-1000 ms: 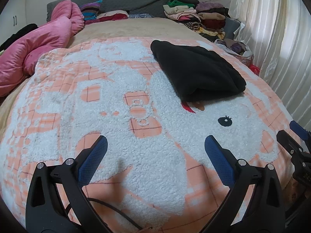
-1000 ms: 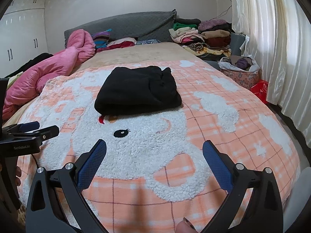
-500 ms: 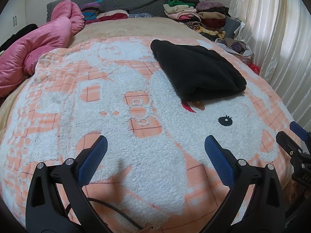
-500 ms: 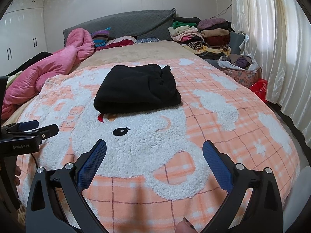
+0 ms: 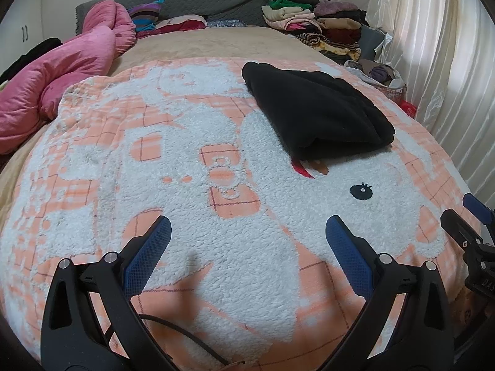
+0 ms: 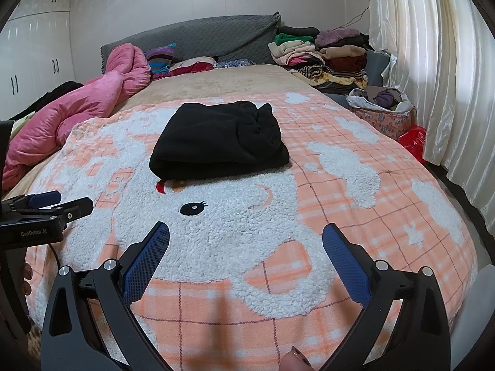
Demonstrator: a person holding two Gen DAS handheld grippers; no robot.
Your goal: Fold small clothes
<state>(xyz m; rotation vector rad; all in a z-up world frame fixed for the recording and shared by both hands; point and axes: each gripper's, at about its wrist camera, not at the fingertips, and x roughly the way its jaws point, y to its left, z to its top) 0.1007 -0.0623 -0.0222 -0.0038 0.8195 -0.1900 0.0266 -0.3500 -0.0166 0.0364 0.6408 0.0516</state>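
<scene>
Left wrist view is showing the left gripper [image 5: 247, 238] hanging low over the orange and white fleece blanket [image 5: 191, 160] with its blue-padded fingers [image 5: 148, 253] spread wide apart and gripping nothing. Ahead of that tool and off to its right, the folded black garment [image 5: 315, 114] is lying flat on the blanket, well clear of the fingertips, its thick folded edge facing the camera. Just right of the left tool, part of the right gripper [image 5: 470, 232] is poking into the frame edge. From the right wrist view, the right gripper [image 6: 246, 241] is likewise sitting with its fingers wide apart and empty, and the same black garment [image 6: 219, 140] is resting straight ahead and slightly left, apart from the tips. Far ahead and to the right of both tools, a stack of folded clothes [image 6: 321, 55] is sitting by the grey headboard [image 6: 201, 38], while a pink duvet [image 6: 80, 108] is bunching up far ahead on the left.
</scene>
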